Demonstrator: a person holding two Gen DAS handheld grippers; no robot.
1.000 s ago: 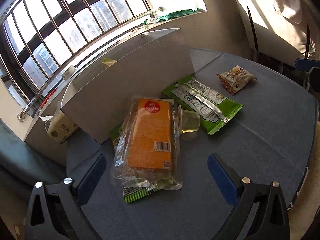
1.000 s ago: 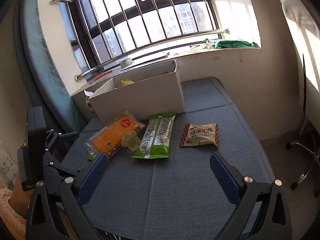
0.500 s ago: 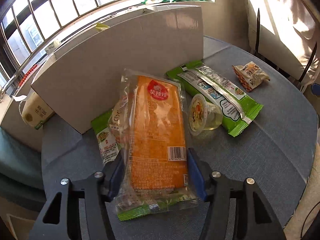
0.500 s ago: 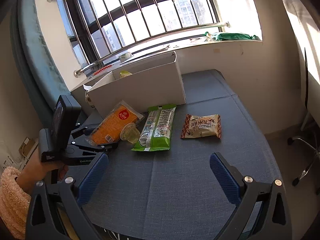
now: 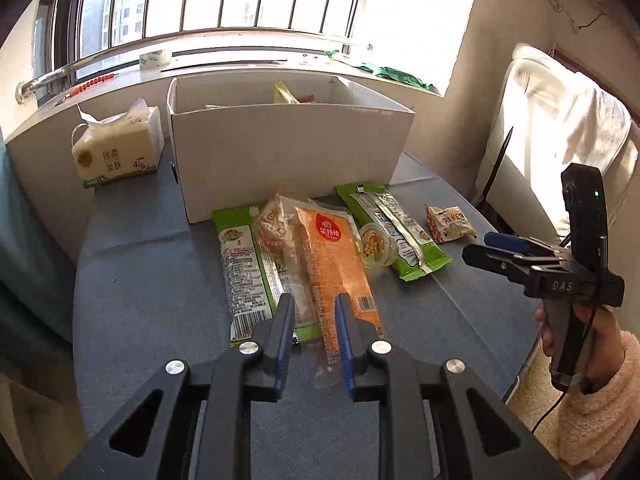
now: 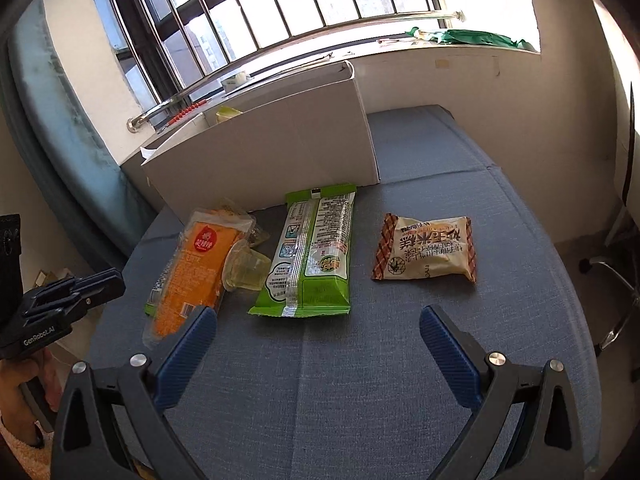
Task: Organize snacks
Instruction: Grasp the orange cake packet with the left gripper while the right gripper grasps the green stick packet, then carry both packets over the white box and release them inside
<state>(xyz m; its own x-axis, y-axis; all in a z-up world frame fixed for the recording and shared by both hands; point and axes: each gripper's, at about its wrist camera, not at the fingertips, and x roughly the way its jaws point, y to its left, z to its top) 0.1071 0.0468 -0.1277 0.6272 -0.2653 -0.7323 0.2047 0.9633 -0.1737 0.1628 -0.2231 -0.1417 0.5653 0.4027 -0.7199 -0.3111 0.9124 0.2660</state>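
Observation:
An orange snack packet lies on the blue table in front of the white box, partly on a green packet. My left gripper hovers just short of its near end. Its jaws are closing to a narrow gap, and the packet shows through that gap without the pads pressing on it. In the right wrist view the left gripper hangs by the table's left edge. My right gripper stands wide open over bare table, near a second green packet.
A jelly cup sits between the orange and green packets. A rice cake packet lies to the right. A tissue pack stands left of the box, which holds a few snacks. An office chair is beyond the table's right edge.
The left gripper's jaws went from wide apart to nearly together; it rolled level and drew back, and the orange packet stayed on the table. The right gripper moved forward and lower towards the snacks.

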